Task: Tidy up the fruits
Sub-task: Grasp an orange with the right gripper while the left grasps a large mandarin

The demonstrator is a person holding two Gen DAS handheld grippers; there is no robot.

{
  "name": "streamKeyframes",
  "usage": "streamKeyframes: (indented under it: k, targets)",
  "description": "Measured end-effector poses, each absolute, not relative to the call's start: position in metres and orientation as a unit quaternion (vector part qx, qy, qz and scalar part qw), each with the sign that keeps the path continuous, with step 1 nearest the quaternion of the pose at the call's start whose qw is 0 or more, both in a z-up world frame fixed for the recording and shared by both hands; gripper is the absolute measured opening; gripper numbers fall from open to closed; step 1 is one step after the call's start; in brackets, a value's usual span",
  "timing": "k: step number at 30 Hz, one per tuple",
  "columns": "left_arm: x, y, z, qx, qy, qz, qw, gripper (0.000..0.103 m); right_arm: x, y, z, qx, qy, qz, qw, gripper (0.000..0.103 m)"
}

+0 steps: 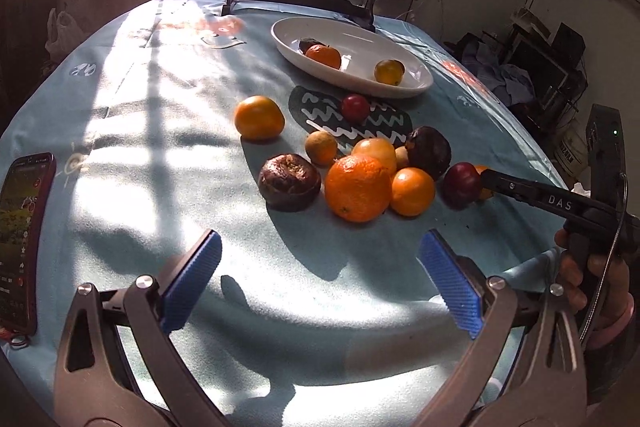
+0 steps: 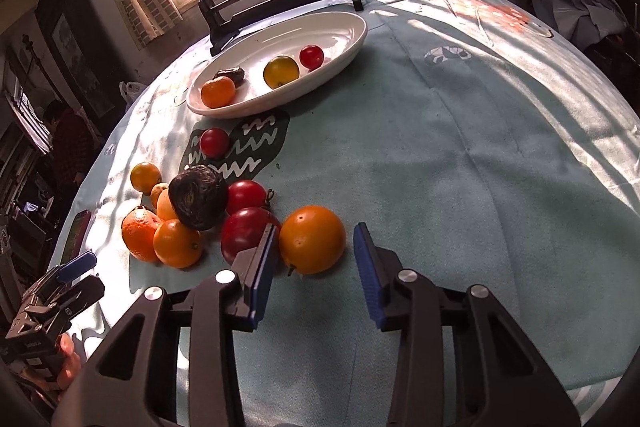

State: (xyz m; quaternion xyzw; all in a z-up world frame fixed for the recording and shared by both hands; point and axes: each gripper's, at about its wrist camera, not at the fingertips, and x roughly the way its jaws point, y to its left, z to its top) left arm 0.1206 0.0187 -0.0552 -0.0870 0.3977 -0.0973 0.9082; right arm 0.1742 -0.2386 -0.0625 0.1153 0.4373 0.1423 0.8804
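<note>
Between right gripper (image 2: 316, 263) fingers, spread apart: glossy orange (image 2: 312, 239); left gripper (image 1: 320, 279) fingers apart.

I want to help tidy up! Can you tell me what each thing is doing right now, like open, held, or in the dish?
left gripper: open, holding nothing.
right gripper: open, either side of the orange fruit.
orange fruit: on the cloth, not gripped.
white dish: upright, four fruits inside.
dark red fruit: on the cloth, beside the left finger.
phone: screen lit.
</note>
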Motion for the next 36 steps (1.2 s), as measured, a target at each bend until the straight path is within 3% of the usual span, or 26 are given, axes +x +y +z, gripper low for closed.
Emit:
streamKeyframes:
  k: [17, 25, 34, 36]
  targets:
    - [0.125, 0.003, -0.049, -0.039, 0.381, -0.108, 0.917, 0.1, 0.177, -0.261, -0.072, 0.225, 0.418, 0.193, 0.858, 0.037]
    - [0.143, -0.023, -0.044, 0.087, 0.362, -0.172, 0.912, 0.081, 0.174, -0.267, -0.069, 0.242, 0.405, 0.201, 0.859, 0.037]
    - [0.165, -0.027, -0.055, 0.095, 0.392, -0.214, 0.889, 0.074, 0.173, -0.269, -0.069, 0.248, 0.399, 0.208, 0.858, 0.037]
    - [0.166, -0.028, -0.057, 0.098, 0.399, -0.221, 0.885, 0.066, 0.173, -0.269, -0.069, 0.249, 0.398, 0.21, 0.858, 0.037]
